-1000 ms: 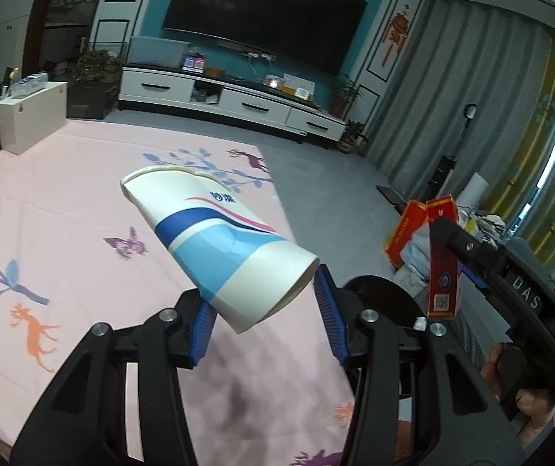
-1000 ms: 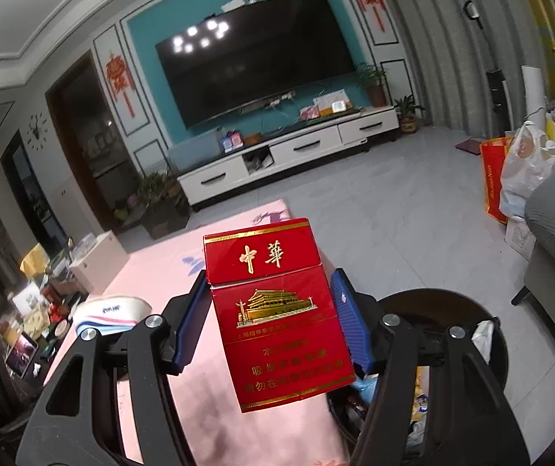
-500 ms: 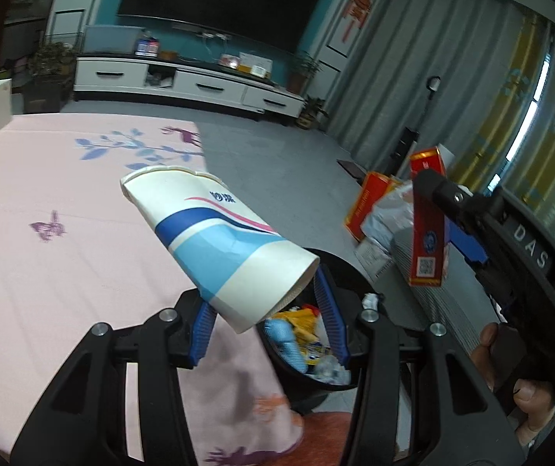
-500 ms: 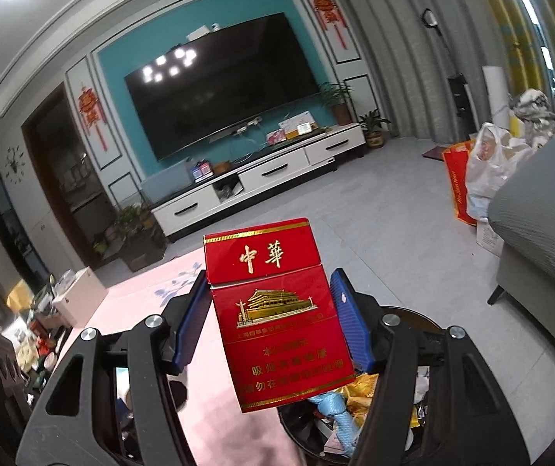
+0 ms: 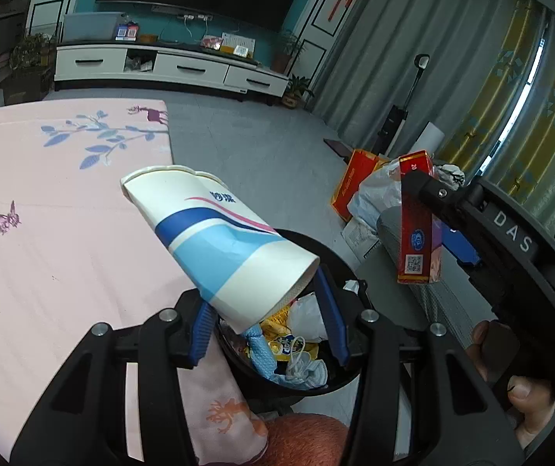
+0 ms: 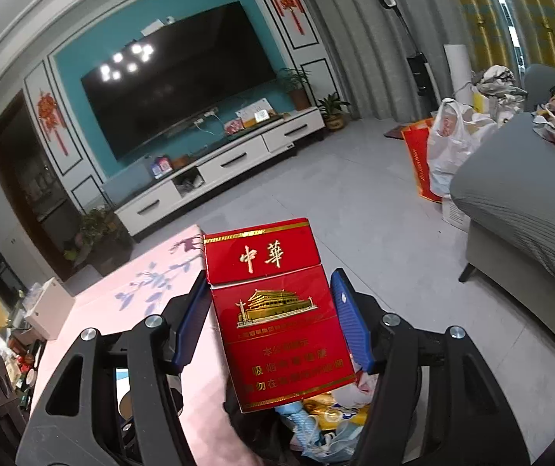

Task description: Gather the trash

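Left tongs (image 5: 267, 322) up front, blue pads clamped on one crushed paper cup (image 5: 219, 244), which lies tilted with its flattened mouth pointing away toward the pink cloth. Directly beneath the cup's base sits one black trash bin (image 5: 339, 256), holding wrappers, a white bag and a blue scrap. The bin stands against the edge of the table (image 5: 56, 240), whose pink cover shows one purple butterfly, an orange deer and a leafy branch.

Over on the right, the right tongs (image 5: 425, 209) come in from the side, angled up and leftward, a thumb and fingers wrapped on the handle at the lower corner. They grip one red cigarette pack (image 5: 419, 229), held upright beside the bin's far rim. From the right wrist view, those tongs (image 6: 273, 318) pinch the pack (image 6: 277, 310) by its sides, lid slightly ajar, and the bin's contents (image 6: 327, 419) show just under the pack's lower edge.

Beyond: a grey sofa (image 6: 518, 209) at right, then one red paper bag (image 5: 355, 182) and a white plastic bag (image 6: 452, 139) on the grey floor. Farthest back, a white TV cabinet (image 5: 168, 68) beneath the dark television (image 6: 176, 77).
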`<state>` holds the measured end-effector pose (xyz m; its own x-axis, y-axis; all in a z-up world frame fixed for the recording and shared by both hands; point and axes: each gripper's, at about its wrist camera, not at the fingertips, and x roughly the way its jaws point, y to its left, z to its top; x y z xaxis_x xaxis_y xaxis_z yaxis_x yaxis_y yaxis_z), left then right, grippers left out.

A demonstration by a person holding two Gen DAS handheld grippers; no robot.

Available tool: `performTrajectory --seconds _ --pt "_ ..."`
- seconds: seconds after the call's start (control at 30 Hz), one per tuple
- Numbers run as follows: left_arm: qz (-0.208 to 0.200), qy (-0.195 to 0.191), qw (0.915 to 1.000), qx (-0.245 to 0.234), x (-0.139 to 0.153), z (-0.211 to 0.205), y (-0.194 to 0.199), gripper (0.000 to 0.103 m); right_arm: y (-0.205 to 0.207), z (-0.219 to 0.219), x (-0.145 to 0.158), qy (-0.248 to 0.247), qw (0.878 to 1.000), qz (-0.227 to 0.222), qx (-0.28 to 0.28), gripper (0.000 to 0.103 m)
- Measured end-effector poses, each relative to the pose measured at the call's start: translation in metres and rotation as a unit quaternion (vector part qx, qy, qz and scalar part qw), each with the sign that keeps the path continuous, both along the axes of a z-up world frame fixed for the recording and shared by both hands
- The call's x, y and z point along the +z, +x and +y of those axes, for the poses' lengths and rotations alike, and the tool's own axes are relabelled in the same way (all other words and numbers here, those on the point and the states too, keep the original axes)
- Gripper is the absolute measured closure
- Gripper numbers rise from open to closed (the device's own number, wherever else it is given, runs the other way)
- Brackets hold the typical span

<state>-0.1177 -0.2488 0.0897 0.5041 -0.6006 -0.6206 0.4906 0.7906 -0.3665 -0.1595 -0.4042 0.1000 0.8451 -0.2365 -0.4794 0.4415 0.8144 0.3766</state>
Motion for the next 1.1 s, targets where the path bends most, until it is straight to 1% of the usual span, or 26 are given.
performTrajectory --seconds 0.2,0.53,0.7,0.8,0.83,0.87,0.93,0.97,1.0,1.07,1.1 --pt "0.013 0.008 0.9999 -0.006 -0.010 -0.014 0.006 0.054 0.007 -0.009 -0.009 0.013 1.000 0.018 -0.003 0.041" --pt "0.034 0.013 0.9989 -0.029 -0.023 -0.040 0.008 0.054 0.014 -0.026 -0.028 0.025 0.998 0.056 -0.025 0.041" --pt "0.062 0.013 0.9966 -0.053 -0.037 -0.057 0.012 0.054 0.019 -0.035 -0.041 0.031 0.995 0.085 -0.035 0.041" --pt "0.079 0.013 0.9949 -0.062 -0.047 -0.066 0.017 0.052 0.022 -0.041 -0.048 0.040 0.993 0.107 -0.040 0.037" --pt "0.082 0.013 0.9946 -0.063 -0.050 -0.068 0.018 0.045 0.023 -0.044 -0.051 0.045 0.992 0.112 -0.044 0.028" --pt "0.083 0.015 0.9945 -0.063 -0.050 -0.070 0.019 0.034 0.023 -0.045 -0.051 0.048 0.991 0.114 -0.046 0.021" --pt "0.080 0.015 0.9948 -0.062 -0.051 -0.070 0.019 0.022 0.022 -0.047 -0.052 0.049 0.992 0.112 -0.043 0.017" --pt "0.076 0.015 0.9950 -0.064 -0.050 -0.070 0.018 0.020 0.022 -0.047 -0.052 0.050 0.992 0.111 -0.045 0.012" --pt "0.074 0.018 0.9950 -0.065 -0.050 -0.069 0.018 0.018 0.021 -0.047 -0.051 0.049 0.992 0.109 -0.046 0.011" --pt "0.070 0.023 0.9955 -0.060 -0.049 -0.068 0.018 0.009 0.019 -0.046 -0.048 0.047 0.993 0.103 -0.045 0.010" --pt "0.066 0.024 0.9960 -0.054 -0.047 -0.065 0.018 0.007 0.018 -0.046 -0.047 0.046 0.993 0.101 -0.045 0.009"
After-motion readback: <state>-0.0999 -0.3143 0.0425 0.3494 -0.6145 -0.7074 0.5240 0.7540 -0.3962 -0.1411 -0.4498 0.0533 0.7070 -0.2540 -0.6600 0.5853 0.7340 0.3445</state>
